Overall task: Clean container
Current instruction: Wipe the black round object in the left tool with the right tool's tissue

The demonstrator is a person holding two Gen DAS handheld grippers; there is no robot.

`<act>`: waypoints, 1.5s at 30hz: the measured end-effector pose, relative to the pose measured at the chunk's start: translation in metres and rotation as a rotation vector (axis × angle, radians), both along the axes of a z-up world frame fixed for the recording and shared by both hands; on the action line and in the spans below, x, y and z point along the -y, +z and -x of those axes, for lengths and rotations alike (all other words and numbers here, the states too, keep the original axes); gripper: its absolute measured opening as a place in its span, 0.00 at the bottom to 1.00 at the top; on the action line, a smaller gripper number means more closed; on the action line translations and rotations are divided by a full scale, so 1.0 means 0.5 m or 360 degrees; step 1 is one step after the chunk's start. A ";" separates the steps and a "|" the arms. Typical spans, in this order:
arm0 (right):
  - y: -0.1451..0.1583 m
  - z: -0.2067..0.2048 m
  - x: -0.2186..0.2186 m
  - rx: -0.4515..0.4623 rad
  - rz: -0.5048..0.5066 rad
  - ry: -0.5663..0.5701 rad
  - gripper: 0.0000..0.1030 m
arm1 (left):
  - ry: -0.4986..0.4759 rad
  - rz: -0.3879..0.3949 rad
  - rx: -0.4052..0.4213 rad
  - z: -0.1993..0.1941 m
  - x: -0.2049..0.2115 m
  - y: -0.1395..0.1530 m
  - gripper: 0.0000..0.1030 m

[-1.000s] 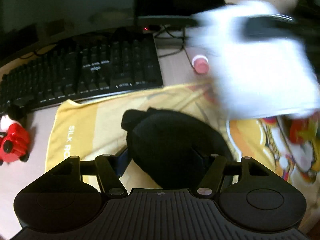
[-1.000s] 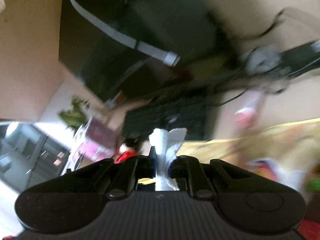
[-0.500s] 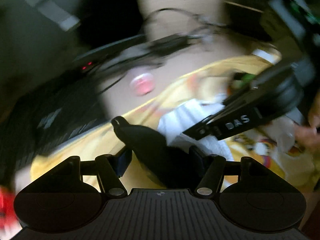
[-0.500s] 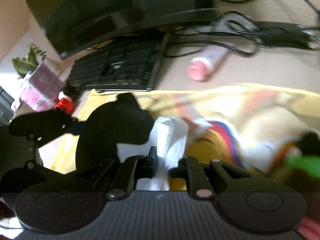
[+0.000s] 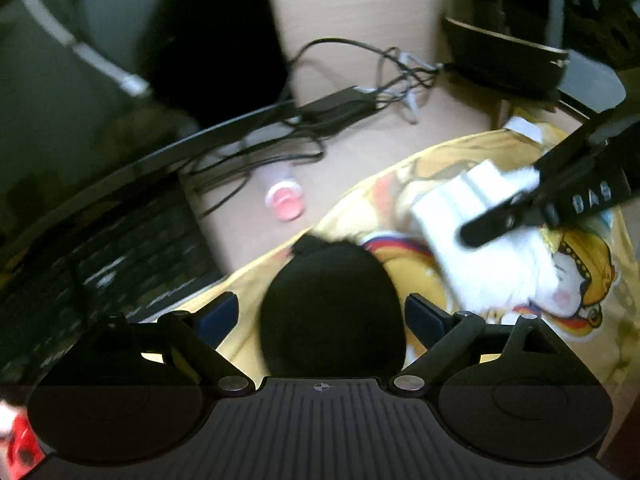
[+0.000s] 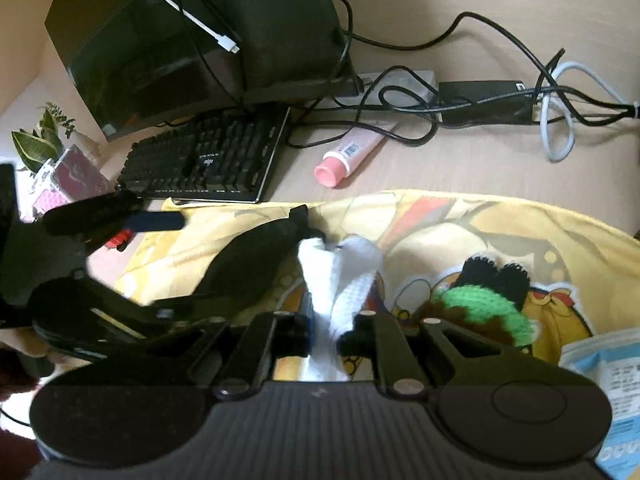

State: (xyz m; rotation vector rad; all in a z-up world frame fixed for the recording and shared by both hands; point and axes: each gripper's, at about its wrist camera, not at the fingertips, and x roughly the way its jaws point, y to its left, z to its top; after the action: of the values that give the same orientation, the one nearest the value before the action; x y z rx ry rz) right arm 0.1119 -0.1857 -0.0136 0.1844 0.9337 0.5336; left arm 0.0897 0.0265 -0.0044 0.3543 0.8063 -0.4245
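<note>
Behind the yellow printed cloth (image 6: 480,232) on the surface stand a keyboard (image 6: 208,160) and a monitor (image 6: 180,32). Black container (image 5: 332,304) lies on this cloth, between the spread fingers of the left claw (image 5: 320,316), which has just been opening and is released. Right claw (image 6: 326,334), clenched on the white cloth (image 6: 340,276), is just beside the container's right side, its long axis pointing away toward the keyboard. Container's near end is hidden by the claw body

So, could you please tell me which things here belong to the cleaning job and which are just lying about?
In use: black container, white cloth, left gripper, right gripper.
Lying about: keyboard, pink tube, cables, crocheted toy, yellow towel.
</note>
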 end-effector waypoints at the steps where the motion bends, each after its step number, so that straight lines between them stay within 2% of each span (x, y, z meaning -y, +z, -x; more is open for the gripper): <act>1: 0.004 -0.005 -0.005 -0.0011 -0.0003 -0.0006 0.12 | 0.0019 -0.0013 -0.0007 0.010 -0.012 0.004 0.93; 4: 0.022 -0.021 -0.031 -0.0012 -0.0059 -0.0001 0.12 | 0.0065 -0.0056 -0.0028 0.036 -0.038 0.006 0.94; 6: 0.047 -0.028 -0.061 0.0042 -0.0172 0.0062 0.12 | 0.0114 -0.0065 -0.0044 0.046 -0.046 0.001 0.95; 8: 0.070 -0.045 -0.090 0.0081 -0.0333 0.0132 0.12 | 0.0159 -0.0026 -0.0061 0.052 -0.050 -0.006 0.95; 10: 0.065 -0.079 -0.124 0.0068 -0.0446 0.0193 0.12 | 0.0215 0.0055 -0.0077 0.048 -0.047 -0.015 0.96; 12: 0.027 -0.112 -0.167 0.0033 -0.0389 0.0233 0.13 | 0.0255 0.0132 -0.0103 0.037 -0.035 -0.025 0.96; 15: -0.037 -0.123 -0.210 0.0054 -0.0007 0.0247 0.14 | 0.0242 0.0215 -0.0125 0.034 -0.023 -0.027 0.96; 18: -0.061 -0.106 -0.196 0.0160 0.0228 0.0236 0.13 | 0.0171 0.0213 -0.0141 0.040 -0.026 -0.026 0.96; 21: -0.062 -0.098 -0.166 0.0199 0.0362 0.0125 0.13 | 0.0179 0.0202 -0.0159 0.044 -0.038 -0.032 0.96; 24: -0.051 -0.086 -0.150 0.0179 0.0332 0.0081 0.13 | 0.0225 0.0237 -0.0194 0.051 -0.056 -0.044 0.97; 25: -0.046 -0.082 -0.147 0.0153 0.0272 0.0081 0.13 | 0.0244 0.0248 -0.0210 0.055 -0.062 -0.049 0.97; 29: -0.053 -0.087 -0.181 -0.0085 -0.0034 0.0156 0.13 | 0.0257 0.0261 -0.0253 0.081 -0.069 -0.063 0.97; 31: -0.063 -0.089 -0.206 -0.0147 -0.0062 0.0184 0.13 | 0.0242 0.0248 -0.0251 0.098 -0.066 -0.064 0.97; 37: -0.043 -0.016 -0.221 -0.0260 -0.0184 0.0459 0.13 | 0.0241 0.0234 -0.0254 0.103 -0.062 -0.069 0.97; 39: -0.039 -0.004 -0.207 -0.0295 -0.0206 0.0512 0.13 | 0.0229 0.0217 -0.0248 0.095 -0.054 -0.069 0.98; 41: -0.041 0.005 -0.184 -0.0325 -0.0213 0.0487 0.13 | 0.0209 0.0211 -0.0243 0.088 -0.046 -0.068 0.98; 45: -0.042 0.001 -0.137 -0.0211 -0.0054 0.0257 0.13 | 0.0202 0.0171 -0.0236 0.074 -0.023 -0.061 0.98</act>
State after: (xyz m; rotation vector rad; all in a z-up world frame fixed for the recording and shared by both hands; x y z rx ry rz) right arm 0.1114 -0.1171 -0.0346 0.1774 1.0749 0.6933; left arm 0.0528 0.0378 -0.0349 0.1716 0.9414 -0.3763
